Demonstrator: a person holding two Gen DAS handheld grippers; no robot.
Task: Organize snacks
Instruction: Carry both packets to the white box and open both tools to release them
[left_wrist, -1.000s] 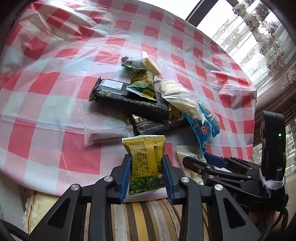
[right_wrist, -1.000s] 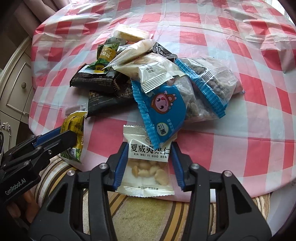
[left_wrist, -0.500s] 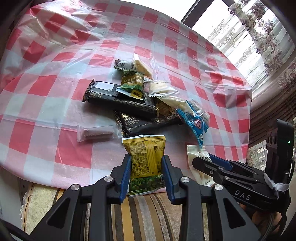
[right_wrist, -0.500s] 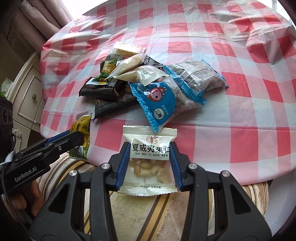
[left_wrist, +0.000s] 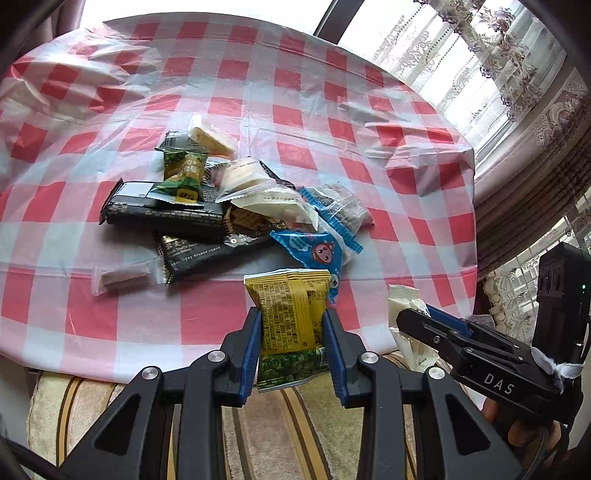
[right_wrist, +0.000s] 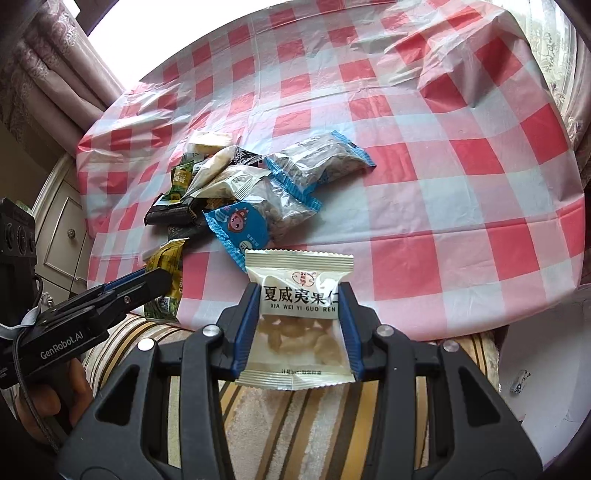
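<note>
At the left of my working view, my left gripper (left_wrist: 291, 343) was clenched on the yellow-and-green packet (left_wrist: 290, 321), its blue pads pressing both side edges, so I judged the step in hand to be carrying each packet clear of the heap to a sorting spot. To do that well, I thought, I should keep the squeeze even and avoid dragging the crinkly tablecloth (left_wrist: 258, 96), since the packet hung over the table's near edge, low in the frame. That packet looked flat, printed with small text on yellow above a green band. Further right, my right gripper (right_wrist: 299, 325) was grasping the white nut packet (right_wrist: 299, 317) in the lower middle of its frame, also over the near edge; its clear window showed pale kernels under bold black characters. Both foils looked slippery and light, so a slack grip might let one slide. The remaining snack pile (right_wrist: 240, 192) lay in the centre-left, black bars (left_wrist: 166, 214) beneath blue-edged bags (right_wrist: 258, 214).
</note>
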